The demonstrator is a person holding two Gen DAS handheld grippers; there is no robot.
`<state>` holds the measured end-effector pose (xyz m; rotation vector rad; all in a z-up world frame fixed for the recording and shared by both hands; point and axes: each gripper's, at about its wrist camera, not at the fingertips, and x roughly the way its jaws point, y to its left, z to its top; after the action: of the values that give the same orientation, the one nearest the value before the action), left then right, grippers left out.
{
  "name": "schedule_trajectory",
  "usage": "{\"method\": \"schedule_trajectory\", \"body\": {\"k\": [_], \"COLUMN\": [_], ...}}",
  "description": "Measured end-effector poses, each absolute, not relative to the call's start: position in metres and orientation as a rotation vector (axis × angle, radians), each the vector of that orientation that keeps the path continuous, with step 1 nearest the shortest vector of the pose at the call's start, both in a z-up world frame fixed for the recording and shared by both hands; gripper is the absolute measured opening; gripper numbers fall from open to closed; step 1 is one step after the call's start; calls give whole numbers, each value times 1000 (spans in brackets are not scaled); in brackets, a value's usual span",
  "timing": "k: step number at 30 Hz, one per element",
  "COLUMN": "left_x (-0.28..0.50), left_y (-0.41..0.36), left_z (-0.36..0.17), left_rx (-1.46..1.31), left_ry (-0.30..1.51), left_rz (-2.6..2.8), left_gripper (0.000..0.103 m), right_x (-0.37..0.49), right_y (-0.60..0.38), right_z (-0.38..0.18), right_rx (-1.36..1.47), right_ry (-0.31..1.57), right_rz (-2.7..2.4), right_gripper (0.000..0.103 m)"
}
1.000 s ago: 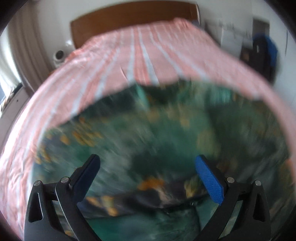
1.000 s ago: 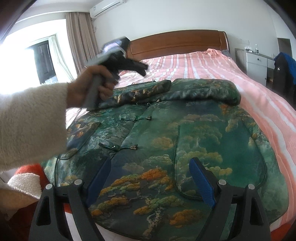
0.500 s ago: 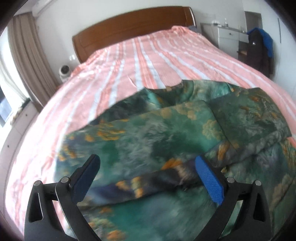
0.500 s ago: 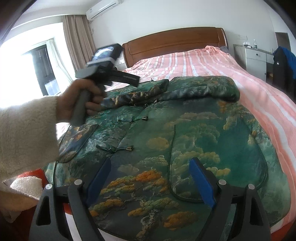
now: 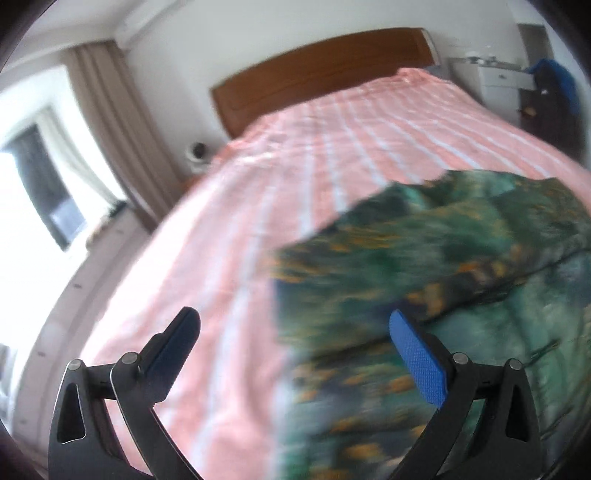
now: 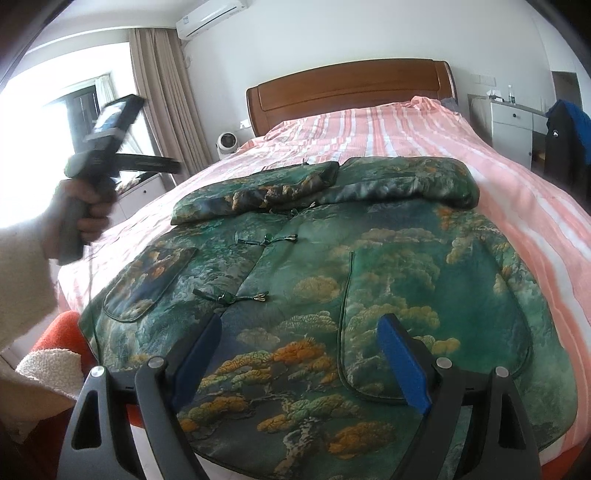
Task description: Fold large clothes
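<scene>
Only one green jacket [image 6: 332, 280] on bed [image 6: 406, 133]; both sleeves folded in.

Home bedroom. Double bed [image 6: 424, 147] with wooden headboard [image 6: 351, 92] and pink striped cover. Beige curtains [image 6: 162, 96] beside a bright window [image 6: 48, 147]. Wall air conditioner [image 6: 212, 16] above. White bedside cabinet [image 6: 513, 125]; small white fan [image 6: 226, 143] by the headboard.
</scene>
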<state>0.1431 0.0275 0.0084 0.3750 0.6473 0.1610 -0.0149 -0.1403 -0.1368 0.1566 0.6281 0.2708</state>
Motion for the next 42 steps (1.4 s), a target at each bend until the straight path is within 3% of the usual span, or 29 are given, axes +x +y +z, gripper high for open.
{"method": "schedule_trajectory", "body": {"k": [4,7,11,17,23,42], "left_x": [115,95,77,45,25,5], "left_y": [67,81,82,53,13,52], "left_z": [59,83,54,-31,-97,-74], "left_rx": [563,879,1205,802,281,49], "left_ry": [516,392,574,802,870,768], "left_rz": [297,433,234,-140,-255,-79], "left_gripper": [102,103,103,103,103,102], "right_x": [-16,-16,-17,-21,-25,-21], "right_y": [-141,-142,-141,-139,-141,-113], "right_z": [-135,-134,-134,-131,-132,-142], "right_rx": [159,161,162,141,107,19], "right_ry": [619,616,617,601,598,623], "right_rz": [270,275,280,266,212,217], "right_gripper": [86,86,86,86,86,86]}}
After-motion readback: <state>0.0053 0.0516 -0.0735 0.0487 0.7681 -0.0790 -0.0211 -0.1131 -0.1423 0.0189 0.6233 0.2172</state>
